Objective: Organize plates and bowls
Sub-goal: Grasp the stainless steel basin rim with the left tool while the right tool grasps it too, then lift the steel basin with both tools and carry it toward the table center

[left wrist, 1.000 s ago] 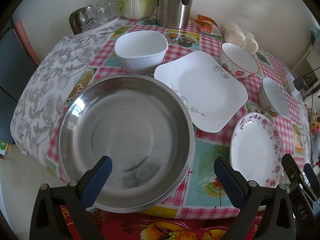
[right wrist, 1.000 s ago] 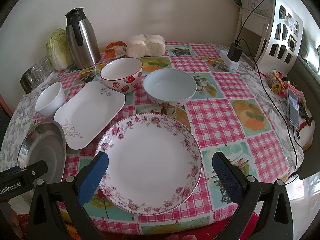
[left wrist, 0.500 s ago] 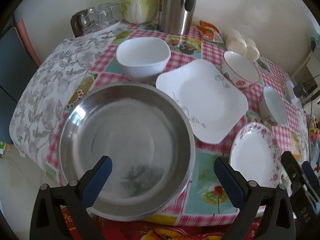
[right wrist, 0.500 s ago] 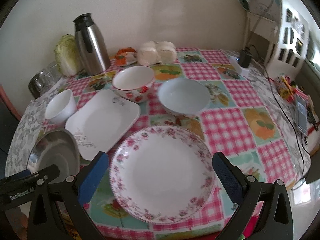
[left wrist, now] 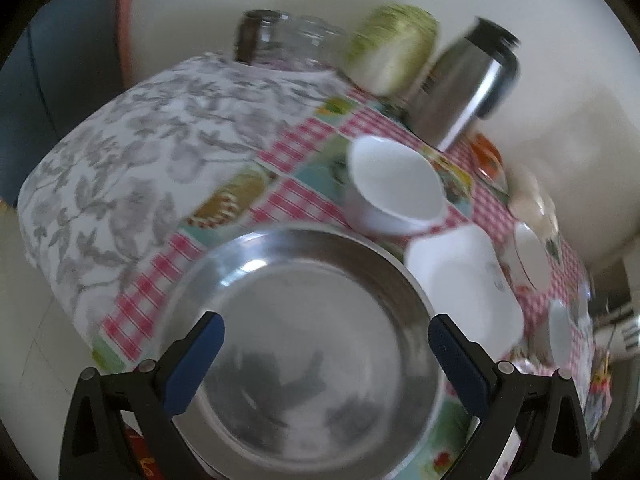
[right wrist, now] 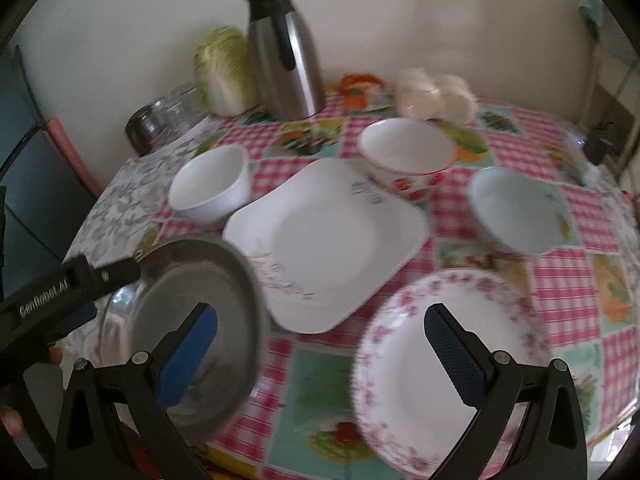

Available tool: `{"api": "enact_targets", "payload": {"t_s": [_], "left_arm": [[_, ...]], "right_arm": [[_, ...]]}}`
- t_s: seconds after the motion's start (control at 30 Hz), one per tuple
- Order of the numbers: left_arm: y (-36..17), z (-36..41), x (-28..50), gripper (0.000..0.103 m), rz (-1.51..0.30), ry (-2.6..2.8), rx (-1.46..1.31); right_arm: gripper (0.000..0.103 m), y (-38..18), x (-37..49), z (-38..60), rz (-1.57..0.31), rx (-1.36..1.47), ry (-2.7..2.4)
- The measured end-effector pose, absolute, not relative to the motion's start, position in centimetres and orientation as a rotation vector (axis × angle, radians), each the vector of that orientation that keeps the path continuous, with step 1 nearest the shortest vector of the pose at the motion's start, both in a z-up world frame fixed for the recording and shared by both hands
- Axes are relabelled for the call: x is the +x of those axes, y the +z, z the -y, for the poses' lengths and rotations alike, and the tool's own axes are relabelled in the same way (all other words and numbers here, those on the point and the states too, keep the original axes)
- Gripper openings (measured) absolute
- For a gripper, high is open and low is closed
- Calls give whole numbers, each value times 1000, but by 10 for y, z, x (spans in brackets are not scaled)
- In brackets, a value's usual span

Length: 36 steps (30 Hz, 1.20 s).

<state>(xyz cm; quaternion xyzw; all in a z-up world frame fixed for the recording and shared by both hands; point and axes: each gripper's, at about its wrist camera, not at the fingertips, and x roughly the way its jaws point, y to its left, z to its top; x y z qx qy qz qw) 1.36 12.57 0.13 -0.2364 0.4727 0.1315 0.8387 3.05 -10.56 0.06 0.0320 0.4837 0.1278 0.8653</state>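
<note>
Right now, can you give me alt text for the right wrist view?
An open right gripper hovers over a checkered table between a steel pan and a floral plate. Behind lie a square white plate, three bowls, a thermos and a cabbage; the left gripper enters at left.

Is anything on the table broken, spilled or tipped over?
Nothing looks broken or spilled. The steel plate overhangs the table's near edge a little. The square white plate and bowls sit flat, though the picture is blurry.
</note>
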Motion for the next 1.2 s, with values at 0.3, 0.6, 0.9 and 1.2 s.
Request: {"api": "enact_targets", "payload": {"t_s": [0.3, 0.6, 0.9, 1.2], "left_arm": [[-31, -167, 15, 100, -1145, 436, -460], [-64, -188, 8, 80, -1255, 456, -551], [-80, -196, 4, 66, -1277, 460, -591], [-80, -199, 13, 43, -1288, 520, -574]], "right_arm": [[91, -25, 35, 82, -1111, 89, 328], [67, -53, 41, 70, -1233, 136, 400], [32, -75, 51, 69, -1293, 160, 390], [18, -73, 54, 54, -1269, 71, 417]]}}
